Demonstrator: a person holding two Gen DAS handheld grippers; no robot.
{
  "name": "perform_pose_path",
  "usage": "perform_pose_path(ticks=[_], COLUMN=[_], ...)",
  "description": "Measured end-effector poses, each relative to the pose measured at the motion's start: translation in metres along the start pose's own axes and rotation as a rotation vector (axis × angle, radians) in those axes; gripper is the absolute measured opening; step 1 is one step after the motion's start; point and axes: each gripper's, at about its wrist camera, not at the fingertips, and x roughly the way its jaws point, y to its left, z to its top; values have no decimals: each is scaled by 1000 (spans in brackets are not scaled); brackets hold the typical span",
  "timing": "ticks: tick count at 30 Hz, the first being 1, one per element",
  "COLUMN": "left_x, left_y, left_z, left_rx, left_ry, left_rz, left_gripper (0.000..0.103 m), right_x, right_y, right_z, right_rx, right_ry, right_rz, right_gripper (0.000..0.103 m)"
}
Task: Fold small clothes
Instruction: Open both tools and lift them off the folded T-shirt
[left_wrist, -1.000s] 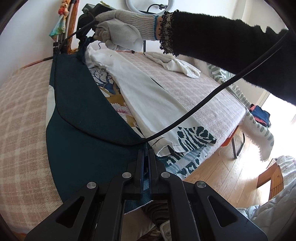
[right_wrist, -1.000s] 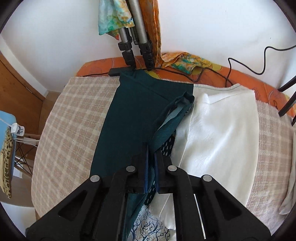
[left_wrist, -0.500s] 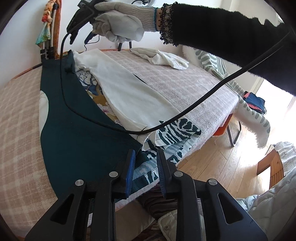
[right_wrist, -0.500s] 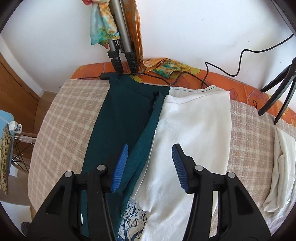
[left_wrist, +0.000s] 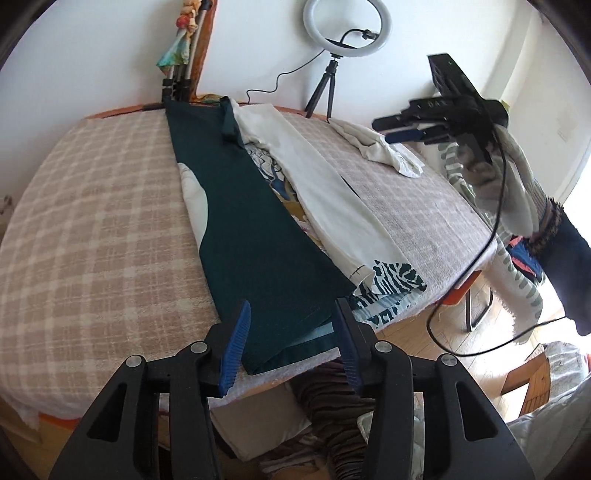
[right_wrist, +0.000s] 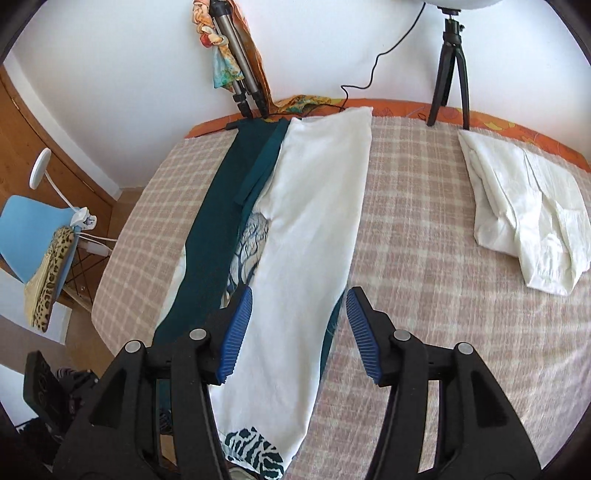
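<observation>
My left tongs (left_wrist: 291, 332) and right tongs (right_wrist: 299, 328) are both opening, nothing gripped. The dark green garment (left_wrist: 251, 221) lies folded into 1 long strip on the checked bed (left_wrist: 92, 221) — a white garment (right_wrist: 314, 221) alongside, overlapping it.

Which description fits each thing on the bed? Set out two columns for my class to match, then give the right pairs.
Things
1. dark green garment
2. long white garment
3. crumpled white cloth
4. ring light

Descriptions
A. stands on a small black tripod by the wall
B. lies alone, apart from the pile
C. a long folded strip, left of the white one
D. spread lengthwise, zebra print at its near end

Pairs: 1-C, 2-D, 3-B, 4-A
</observation>
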Motion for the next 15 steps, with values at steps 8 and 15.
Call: perform_pose_path(ticks=[8, 15], left_x=[30, 50], left_y=[42, 51], left_z=[-5, -11], left_rx=[-223, -323], left_ry=[127, 160], left_rz=[-73, -150], left_gripper=[44, 9], right_x=[25, 24], right_y=[-42, -29], right_z=[-133, -156], right_rx=[194, 196], right_ry=[160, 165], right_rz=[89, 158], right_gripper=[56, 56])
